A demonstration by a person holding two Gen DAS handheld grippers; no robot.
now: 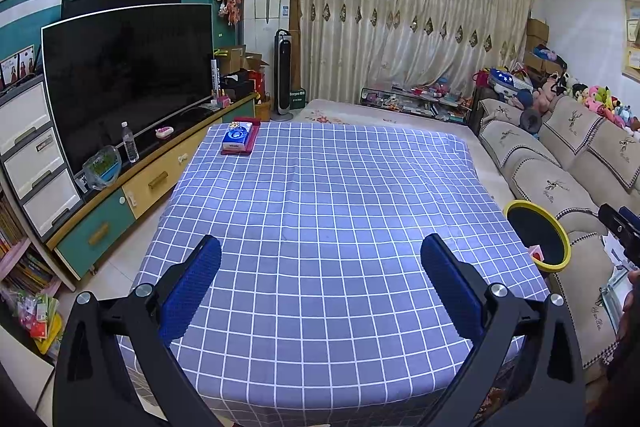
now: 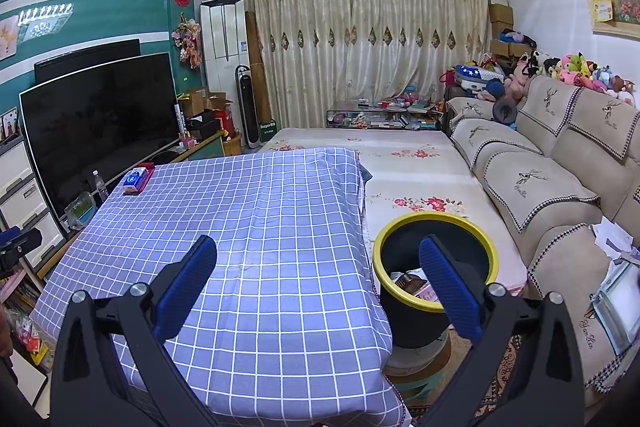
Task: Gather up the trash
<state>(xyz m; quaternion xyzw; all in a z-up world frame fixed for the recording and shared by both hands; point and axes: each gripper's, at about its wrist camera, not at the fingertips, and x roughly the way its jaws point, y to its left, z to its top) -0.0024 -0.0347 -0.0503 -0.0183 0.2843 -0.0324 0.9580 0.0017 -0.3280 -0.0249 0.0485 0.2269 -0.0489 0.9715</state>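
A black bin with a yellow rim (image 2: 436, 223) stands to the right of the table with the blue checked cloth (image 2: 256, 227); it also shows in the left wrist view (image 1: 560, 231). Pieces of trash (image 2: 412, 283) lie inside it. My left gripper (image 1: 320, 283) is open and empty above the near part of the table (image 1: 320, 195). My right gripper (image 2: 318, 279) is open and empty above the table's right edge, its right finger in front of the bin.
A blue tissue pack on a red cloth (image 1: 239, 138) lies at the table's far left corner. A TV (image 1: 124, 83) on a low cabinet stands to the left. A beige sofa (image 2: 560, 195) runs along the right. A flowered mat (image 2: 400, 167) lies beyond the table.
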